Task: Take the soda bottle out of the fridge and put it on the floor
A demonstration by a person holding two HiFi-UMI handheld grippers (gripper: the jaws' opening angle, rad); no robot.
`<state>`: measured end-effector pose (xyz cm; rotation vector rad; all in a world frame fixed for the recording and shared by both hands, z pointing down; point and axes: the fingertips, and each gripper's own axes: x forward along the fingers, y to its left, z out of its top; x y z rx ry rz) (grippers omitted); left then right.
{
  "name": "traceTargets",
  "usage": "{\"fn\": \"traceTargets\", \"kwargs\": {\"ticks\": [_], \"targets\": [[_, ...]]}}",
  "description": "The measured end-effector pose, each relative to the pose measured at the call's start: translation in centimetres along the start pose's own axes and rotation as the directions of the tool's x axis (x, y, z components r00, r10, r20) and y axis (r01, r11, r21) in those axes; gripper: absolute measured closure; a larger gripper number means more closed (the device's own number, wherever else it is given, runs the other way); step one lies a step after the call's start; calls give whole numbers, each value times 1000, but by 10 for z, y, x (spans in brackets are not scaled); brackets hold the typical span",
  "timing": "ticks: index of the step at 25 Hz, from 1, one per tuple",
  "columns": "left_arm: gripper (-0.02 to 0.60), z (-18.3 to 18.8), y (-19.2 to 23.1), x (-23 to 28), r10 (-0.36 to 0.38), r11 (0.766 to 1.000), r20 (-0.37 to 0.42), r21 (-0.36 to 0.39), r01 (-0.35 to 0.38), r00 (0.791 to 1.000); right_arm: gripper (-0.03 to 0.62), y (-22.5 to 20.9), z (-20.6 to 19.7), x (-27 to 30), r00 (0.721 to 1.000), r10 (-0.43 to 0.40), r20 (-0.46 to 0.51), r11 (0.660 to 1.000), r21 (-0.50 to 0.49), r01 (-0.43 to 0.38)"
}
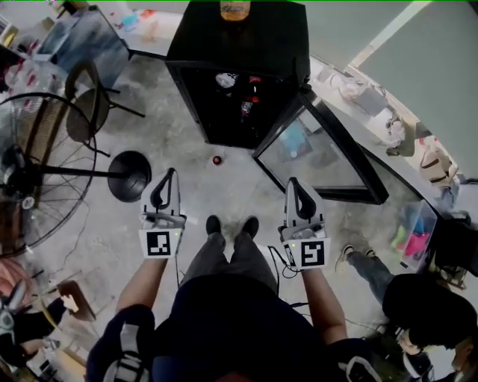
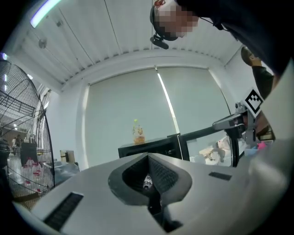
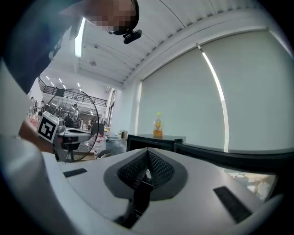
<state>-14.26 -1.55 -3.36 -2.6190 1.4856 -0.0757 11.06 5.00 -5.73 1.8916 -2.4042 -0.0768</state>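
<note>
A dark soda bottle (image 1: 253,92) with red on it stands inside an open black fridge (image 1: 231,45), beside other small items too dim to name. It is well ahead of both pairs of jaws and apart from them, roughly midway between the two lines they point along.

The fridge's glass door (image 1: 321,153) is swung wide and lies ahead and to the right of the right gripper (image 1: 293,183). A separate bottle of orange drink (image 1: 234,9) stands on top of the fridge. A small red object (image 1: 217,160) lies on the concrete floor (image 1: 224,190) just in front of the fridge opening, ahead of the jaws and between them.

The left gripper (image 1: 171,176) has its jaws pressed together with nothing between them. The right gripper's jaws are also pressed together and empty. The two grippers are side by side, both aimed at the fridge, with the person's shoes (image 1: 213,224) on the floor between them.

To the left of the left gripper are a large wire-caged fan (image 1: 30,171) on a round black base and a chair (image 1: 86,108). To the right of the right gripper, another person (image 1: 418,298) sits low near the open door.
</note>
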Motion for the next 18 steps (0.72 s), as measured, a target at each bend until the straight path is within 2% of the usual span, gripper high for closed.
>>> {"fn": "traceTargets", "kwargs": {"ticks": [8, 18], "targets": [[558, 48, -7, -20, 13, 1000, 20, -2, -13, 1000, 577, -1, 39, -32, 999, -50, 7, 995, -89, 50], [558, 74, -18, -32, 39, 999, 50, -20, -38, 998, 577, -5, 47, -40, 997, -70, -45, 990, -122, 64]]}}
